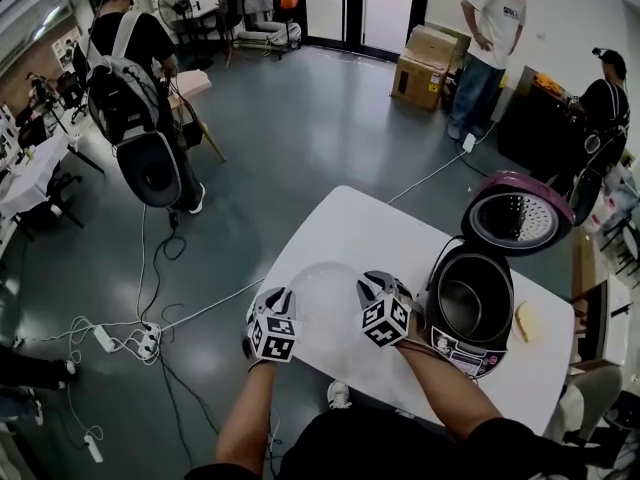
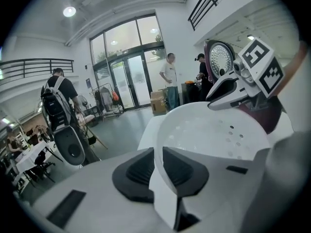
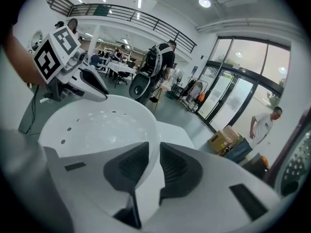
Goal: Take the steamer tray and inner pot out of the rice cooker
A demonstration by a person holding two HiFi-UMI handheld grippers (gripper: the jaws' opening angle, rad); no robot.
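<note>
so your left gripper (image 2: 158, 166) and right gripper (image 3: 153, 164) both pinch the tray (image 1: 325, 303) rim, opposite sides. looks light, slick plastic; grip evenly.

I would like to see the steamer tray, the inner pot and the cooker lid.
steamer tray (image 2: 210, 136), left gripper view, perforated floor.
inner pot (image 1: 468, 299), head view, dark inside.
cooker lid (image 1: 515, 217), head view, inner plate.

Left claw (image 2: 158, 165), right claw (image 3: 154, 161): white plastic, black ribbed pads (image 2: 137, 171), black-and-white marker cube (image 1: 385, 320) each. Person wears black short sleeves (image 1: 500, 440).
</note>
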